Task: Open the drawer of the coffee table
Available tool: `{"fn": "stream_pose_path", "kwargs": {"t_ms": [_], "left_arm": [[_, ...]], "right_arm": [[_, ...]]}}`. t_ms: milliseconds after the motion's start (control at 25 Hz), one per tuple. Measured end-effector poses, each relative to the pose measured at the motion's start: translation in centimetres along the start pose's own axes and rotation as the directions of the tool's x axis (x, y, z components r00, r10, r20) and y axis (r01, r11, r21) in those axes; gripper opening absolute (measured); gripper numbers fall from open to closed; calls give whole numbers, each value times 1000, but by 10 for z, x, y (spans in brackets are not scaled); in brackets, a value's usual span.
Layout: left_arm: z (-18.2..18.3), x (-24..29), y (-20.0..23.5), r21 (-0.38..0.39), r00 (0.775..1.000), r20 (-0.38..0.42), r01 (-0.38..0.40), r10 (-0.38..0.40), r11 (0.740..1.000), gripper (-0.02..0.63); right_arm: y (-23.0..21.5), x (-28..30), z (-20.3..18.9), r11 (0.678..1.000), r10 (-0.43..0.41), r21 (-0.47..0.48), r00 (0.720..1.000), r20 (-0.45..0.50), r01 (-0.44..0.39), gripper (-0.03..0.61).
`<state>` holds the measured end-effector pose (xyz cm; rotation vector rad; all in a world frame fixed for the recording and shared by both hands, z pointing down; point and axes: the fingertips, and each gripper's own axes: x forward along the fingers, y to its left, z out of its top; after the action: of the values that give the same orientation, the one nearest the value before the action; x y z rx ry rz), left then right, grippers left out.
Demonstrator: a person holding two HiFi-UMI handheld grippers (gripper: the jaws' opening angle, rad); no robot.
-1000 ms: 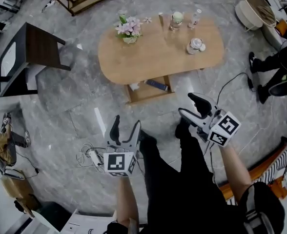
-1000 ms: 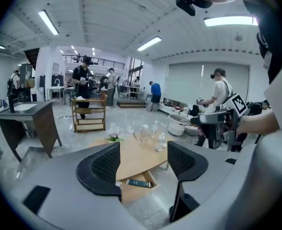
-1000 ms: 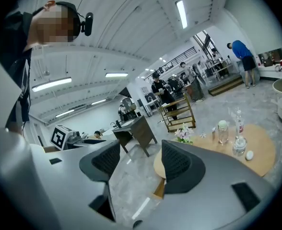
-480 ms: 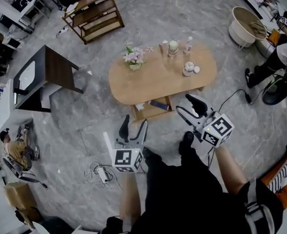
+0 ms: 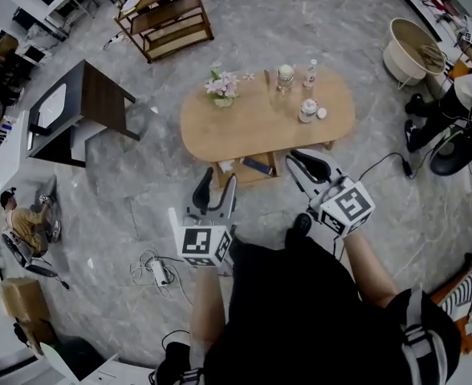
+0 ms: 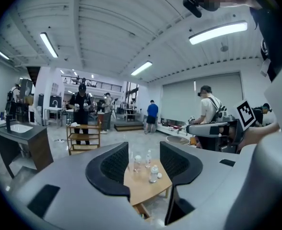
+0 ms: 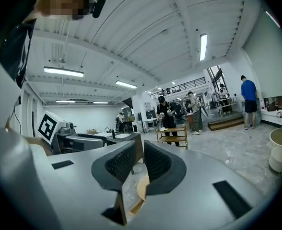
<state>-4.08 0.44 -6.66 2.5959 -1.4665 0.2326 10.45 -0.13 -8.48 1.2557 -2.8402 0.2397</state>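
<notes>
The oval wooden coffee table (image 5: 260, 127) stands on the grey floor ahead of me. Its drawer (image 5: 248, 171) is pulled out from under the near edge, with a blue item (image 5: 259, 165) inside. Both grippers hang in the air short of the table, touching nothing. My left gripper (image 5: 217, 189) (image 6: 143, 161) is open; its jaws have just been closing, with nothing between them, and the table top (image 6: 142, 185) shows through the gap. My right gripper (image 5: 304, 161) (image 7: 138, 161) has also just been closing; its jaws are almost together and empty.
On the table are a flower pot (image 5: 222, 87), a jar (image 5: 285, 76), a bottle (image 5: 311, 72) and a small cup (image 5: 307, 109). A dark side table (image 5: 83, 111), a wooden shelf (image 5: 168, 14), a round basket (image 5: 413, 46) and a floor power strip (image 5: 157, 271) surround it. People stand around.
Both grippers have risen and the table looks farther away. The right jaws went from wide open to almost together. The left jaws narrowed somewhat.
</notes>
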Motion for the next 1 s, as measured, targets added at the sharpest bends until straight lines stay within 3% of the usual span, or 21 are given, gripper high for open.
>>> {"fn": "stream_pose_path", "kwargs": {"t_ms": [240, 480, 760, 1000], "left_arm": [[19, 16, -38, 14, 999, 32, -21, 21, 1000, 127], [11, 23, -68, 5, 999, 22, -46, 46, 999, 26], [0, 17, -87, -28, 999, -22, -50, 49, 998, 14], [-14, -9, -80, -6, 999, -29, -36, 36, 999, 14]], "right_arm": [[-9, -17, 10, 999, 51, -3, 999, 4, -51, 25], [-23, -37, 4, 998, 60, 2, 998, -11, -60, 12], [-31, -52, -12, 996, 87, 33, 995, -38, -86, 12], [-14, -54, -25, 996, 90, 5, 994, -68, -89, 12]]}}
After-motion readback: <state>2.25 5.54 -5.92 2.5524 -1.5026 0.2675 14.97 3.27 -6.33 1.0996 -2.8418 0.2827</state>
